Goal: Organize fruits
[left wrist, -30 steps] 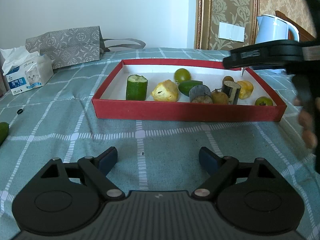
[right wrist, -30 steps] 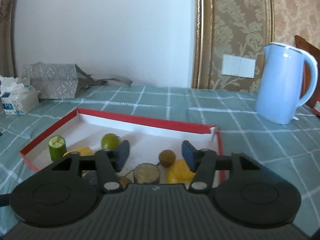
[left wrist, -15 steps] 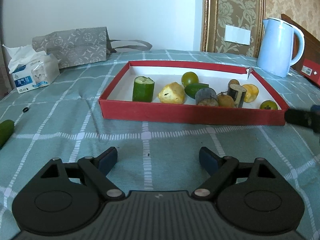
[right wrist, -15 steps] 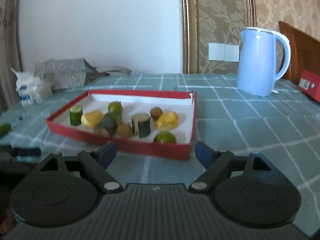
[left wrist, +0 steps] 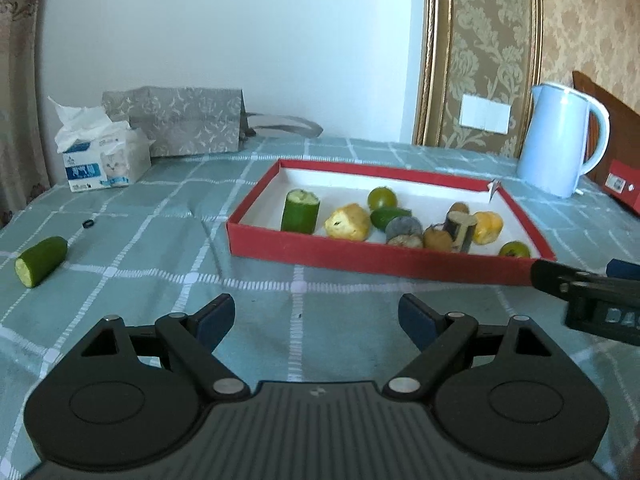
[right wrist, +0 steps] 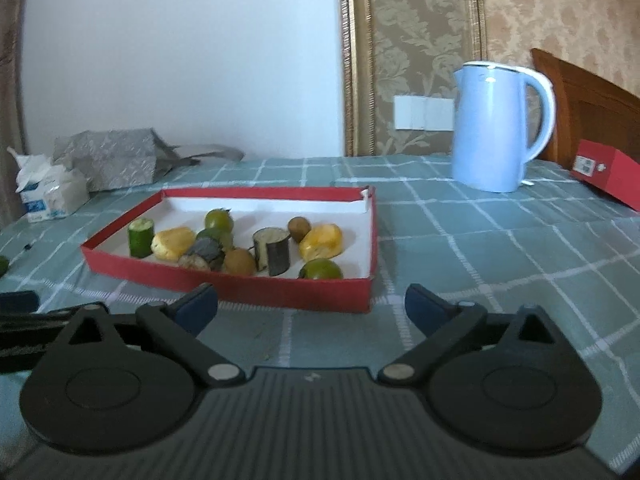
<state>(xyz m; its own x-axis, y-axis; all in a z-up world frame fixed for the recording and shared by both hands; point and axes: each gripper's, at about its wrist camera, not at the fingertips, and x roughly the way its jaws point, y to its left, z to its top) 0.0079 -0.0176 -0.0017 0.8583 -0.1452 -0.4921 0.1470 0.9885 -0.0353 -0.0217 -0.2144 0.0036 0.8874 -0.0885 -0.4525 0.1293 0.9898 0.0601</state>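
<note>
A red tray [left wrist: 384, 264] [right wrist: 224, 284] on the checked cloth holds several pieces: an upright cucumber chunk [left wrist: 300, 211], a yellow piece [left wrist: 348, 222], a green lime [left wrist: 382, 199] and a dark cut cylinder [right wrist: 272, 254]. A loose cucumber piece [left wrist: 40, 261] lies on the cloth far left of the tray. My left gripper [left wrist: 316, 320] is open over bare cloth in front of the tray. My right gripper [right wrist: 312, 308] hovers before the tray's near right corner, its jaws opening with nothing between them.
A light blue kettle [right wrist: 496, 128] stands behind the tray on the right, beside a red box [right wrist: 608, 176]. A tissue pack [left wrist: 100, 160] and a grey paper bag [left wrist: 180, 120] sit at the back left. A small black ring [left wrist: 89, 223] lies on the cloth.
The right gripper drew back out of the tray to the cloth in front of it and its jaws spread wide. The left gripper rose and backed off; the loose cucumber piece is now in fuller view.
</note>
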